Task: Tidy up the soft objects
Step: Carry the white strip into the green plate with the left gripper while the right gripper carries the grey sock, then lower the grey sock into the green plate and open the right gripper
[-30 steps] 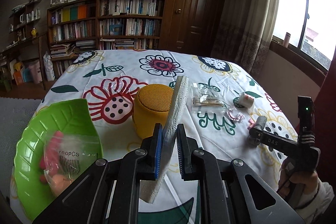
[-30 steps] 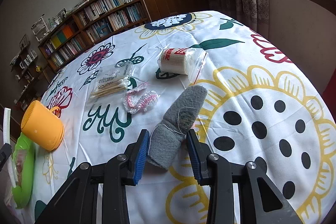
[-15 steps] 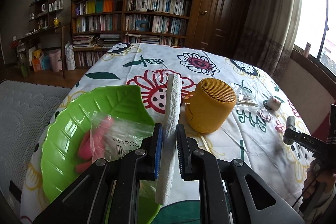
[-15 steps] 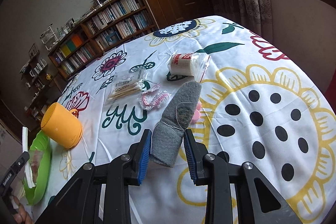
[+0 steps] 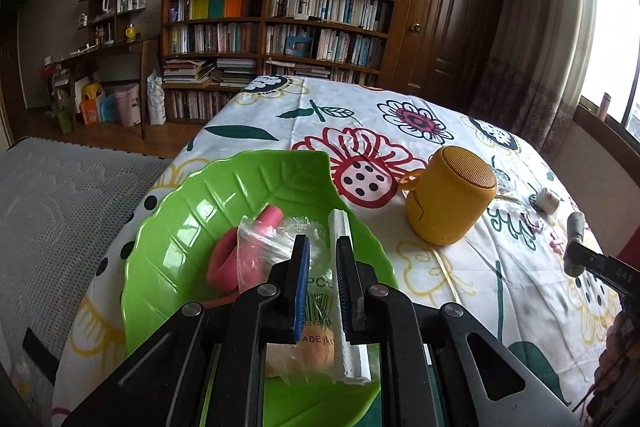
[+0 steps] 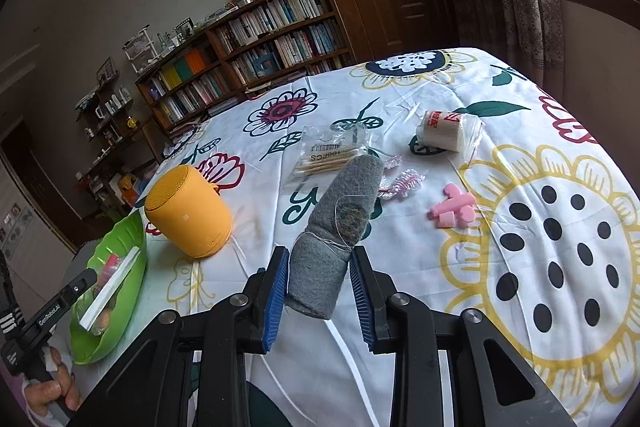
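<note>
Released since the earlier frame: white folded pad [image 5: 347, 291], lying in green leaf dish [image 5: 192, 211]; left gripper [image 5: 322, 263] fingers parted above it. Right gripper [image 6: 320, 287] fingers clasped grey felt roll [image 6: 340, 227], lifted right of the dish.

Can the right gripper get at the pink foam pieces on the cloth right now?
Probably not yet. The right gripper is shut on the grey felt roll, so its jaws are taken. The pink foam pieces lie in the open with nothing over them.
</note>
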Available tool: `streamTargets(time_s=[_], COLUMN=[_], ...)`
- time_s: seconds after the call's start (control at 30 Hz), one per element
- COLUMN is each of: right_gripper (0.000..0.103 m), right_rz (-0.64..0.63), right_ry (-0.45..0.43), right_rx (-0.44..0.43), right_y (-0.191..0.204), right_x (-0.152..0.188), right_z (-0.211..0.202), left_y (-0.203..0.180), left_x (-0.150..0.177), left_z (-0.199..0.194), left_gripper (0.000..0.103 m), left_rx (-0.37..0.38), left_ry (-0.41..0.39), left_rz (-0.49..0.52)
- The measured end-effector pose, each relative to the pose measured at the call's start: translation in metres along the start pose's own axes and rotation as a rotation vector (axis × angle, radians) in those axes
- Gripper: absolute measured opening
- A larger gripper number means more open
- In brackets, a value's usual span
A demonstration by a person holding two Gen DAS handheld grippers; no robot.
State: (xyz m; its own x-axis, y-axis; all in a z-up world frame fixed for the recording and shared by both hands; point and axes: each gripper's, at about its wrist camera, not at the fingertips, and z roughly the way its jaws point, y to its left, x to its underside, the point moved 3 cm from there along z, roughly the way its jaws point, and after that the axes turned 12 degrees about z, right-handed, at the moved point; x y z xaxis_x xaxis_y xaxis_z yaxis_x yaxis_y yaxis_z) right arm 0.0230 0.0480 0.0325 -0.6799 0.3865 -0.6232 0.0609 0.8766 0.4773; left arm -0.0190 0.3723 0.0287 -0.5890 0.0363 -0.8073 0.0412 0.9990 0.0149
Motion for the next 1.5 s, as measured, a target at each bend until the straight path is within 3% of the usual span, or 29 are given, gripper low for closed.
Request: streamTargets(time_s=[0.2, 0.27, 0.5, 0.67, 0.83, 1.07, 1.5], right_gripper=[0.033, 0.033, 0.033, 0.033, 0.033, 0.033, 0.033], right_rz=[-0.072, -0.100, -0.246, -0.319, -0.344, -0.357, -0.398], right_ry=[0.019, 0.027, 0.117, 0.168, 0.232, 0.289, 0.359], right_rx=[-0.080, -0.113, -0.219, -0.266, -0.305, -0.325, -0.316], right_y=[0.037, 0.051, 0.109, 0.141, 0.163, 0.182, 0.202], right_x=[0.013, 0.019, 0.054, 0.068, 0.076, 0.084, 0.095], right_z=[-0.005, -0.007, 0.005, 0.021, 0.040, 0.060, 0.082], left_y=[0.014, 0.015, 0.023, 0.029, 0.038, 0.057, 0.068], left_x=[0.005, 0.005, 0.003, 0.000, -0.004, -0.006, -0.008], left_z=[0.000, 0.000, -0.009, -0.022, -0.036, -0.051, -0.057], left_gripper=[0.016, 0.022, 0.029, 0.059, 0.071, 0.079, 0.080], left_rx=[0.003, -0.005, -0.021, -0.033, -0.054, -0.085, -0.090], left_ry=[0.014, 0.015, -0.018, -0.055, -0.092, -0.127, -0.143], left_rz=[-0.031, -0.028, -0.044, -0.045, -0.047, -0.093, -0.133])
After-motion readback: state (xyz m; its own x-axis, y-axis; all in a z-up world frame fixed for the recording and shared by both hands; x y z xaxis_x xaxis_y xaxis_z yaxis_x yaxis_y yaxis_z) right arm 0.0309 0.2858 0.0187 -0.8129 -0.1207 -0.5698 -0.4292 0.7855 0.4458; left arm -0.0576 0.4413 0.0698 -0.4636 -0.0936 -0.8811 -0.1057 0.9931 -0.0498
